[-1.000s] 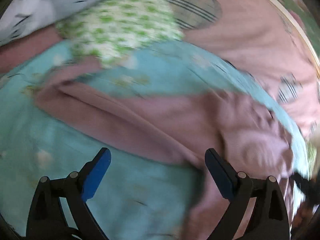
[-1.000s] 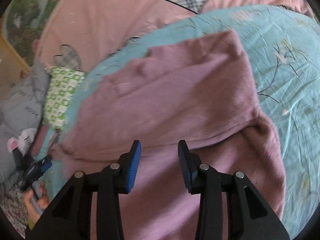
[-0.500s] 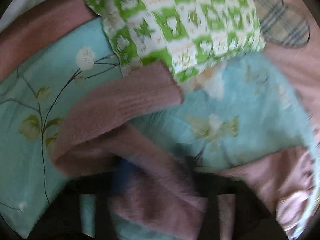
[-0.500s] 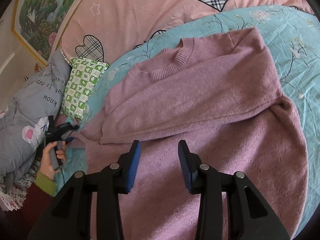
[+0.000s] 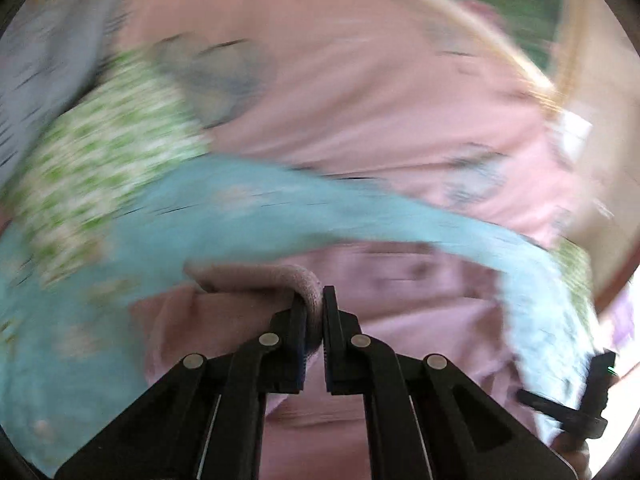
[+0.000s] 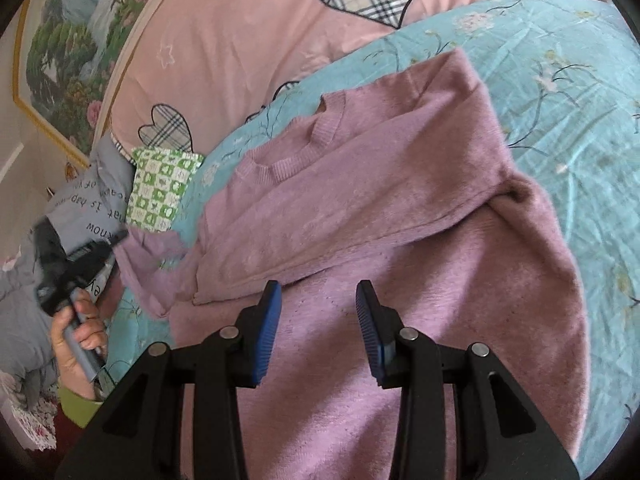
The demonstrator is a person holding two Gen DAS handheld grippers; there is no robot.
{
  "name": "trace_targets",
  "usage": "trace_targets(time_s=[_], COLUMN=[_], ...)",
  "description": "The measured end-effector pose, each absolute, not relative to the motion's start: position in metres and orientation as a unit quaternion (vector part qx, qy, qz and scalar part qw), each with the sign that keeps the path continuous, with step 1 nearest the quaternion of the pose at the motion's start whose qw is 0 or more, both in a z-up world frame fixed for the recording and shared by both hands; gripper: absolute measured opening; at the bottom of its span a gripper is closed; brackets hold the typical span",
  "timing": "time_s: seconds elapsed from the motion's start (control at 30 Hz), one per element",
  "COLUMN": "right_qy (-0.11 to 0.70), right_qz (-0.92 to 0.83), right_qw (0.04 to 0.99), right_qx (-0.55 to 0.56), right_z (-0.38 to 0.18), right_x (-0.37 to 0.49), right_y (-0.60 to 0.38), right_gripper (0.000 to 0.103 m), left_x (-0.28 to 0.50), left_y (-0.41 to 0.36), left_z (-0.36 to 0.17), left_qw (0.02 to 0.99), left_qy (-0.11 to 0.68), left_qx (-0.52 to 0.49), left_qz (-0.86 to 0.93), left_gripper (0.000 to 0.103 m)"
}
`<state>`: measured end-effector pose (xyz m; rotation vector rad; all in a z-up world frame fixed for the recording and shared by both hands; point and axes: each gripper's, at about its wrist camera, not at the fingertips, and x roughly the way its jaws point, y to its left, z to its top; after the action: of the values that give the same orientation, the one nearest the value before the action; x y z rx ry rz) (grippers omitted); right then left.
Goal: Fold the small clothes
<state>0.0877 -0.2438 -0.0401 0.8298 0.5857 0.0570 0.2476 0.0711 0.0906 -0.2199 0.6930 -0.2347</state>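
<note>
A mauve knitted sweater lies spread on a turquoise floral sheet, its right sleeve folded across the chest. My left gripper is shut on the cuff of the left sleeve and holds it lifted; the left wrist view is motion-blurred. In the right wrist view that gripper shows at the left edge, in a hand, with the sleeve stretched from it. My right gripper is open and empty, hovering over the sweater's lower body.
A green-and-white checked pillow and a grey printed pillow lie at the left. A pink quilt with plaid hearts covers the far side. A framed landscape painting hangs on the wall behind.
My left gripper has closed on the sleeve cuff and lifted it, swinging quickly. My right gripper stayed open above the sweater with little movement.
</note>
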Motion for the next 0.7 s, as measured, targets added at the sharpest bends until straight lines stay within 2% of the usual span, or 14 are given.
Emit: trace_targets(time_s=[0.07, 0.2, 0.27, 0.4, 0.43, 0.5, 0.57, 0.63, 0.7], right_qy=[0.276, 0.272, 0.270, 0.277, 0.279, 0.286, 0.288, 0.295, 0.300], right_qz=[0.021, -0.002, -0.011, -0.018, -0.018, -0.018, -0.012, 0.000, 0.016], right_qw=[0.874, 0.868, 0.864, 0.858, 0.857, 0.855, 0.857, 0.861, 0.868], right_qx=[0.400, 0.416, 0.424, 0.431, 0.432, 0.432, 0.427, 0.415, 0.394], right_z=[-0.041, -0.048, -0.052, -0.059, -0.060, -0.061, -0.059, -0.054, -0.044], right_x=[0.081, 0.070, 0.066, 0.063, 0.064, 0.069, 0.079, 0.090, 0.110], right_y=[-0.250, -0.270, -0.278, -0.290, -0.293, -0.296, -0.295, -0.293, -0.285], right_gripper=[0.040, 0.040, 0.040, 0.040, 0.040, 0.040, 0.040, 0.044, 0.052], left_x=[0.247, 0.260, 0.268, 0.272, 0.268, 0.259, 0.246, 0.229, 0.211], left_y=[0.029, -0.050, -0.070, -0.091, -0.093, -0.089, -0.079, -0.061, -0.035], left_z=[0.093, 0.056, 0.030, -0.007, -0.013, -0.019, -0.021, -0.020, -0.018], left_qw=[0.924, 0.902, 0.889, 0.869, 0.865, 0.862, 0.865, 0.868, 0.873], left_qy=[0.333, 0.364, 0.393, 0.433, 0.440, 0.448, 0.445, 0.444, 0.441], left_qx=[-0.093, -0.046, -0.034, -0.012, -0.002, 0.014, 0.017, 0.012, 0.005], left_qz=[-0.167, -0.227, -0.234, -0.242, -0.241, -0.236, -0.233, -0.222, -0.208], left_gripper=[0.004, 0.004, 0.005, 0.013, 0.016, 0.038, 0.046, 0.049, 0.049])
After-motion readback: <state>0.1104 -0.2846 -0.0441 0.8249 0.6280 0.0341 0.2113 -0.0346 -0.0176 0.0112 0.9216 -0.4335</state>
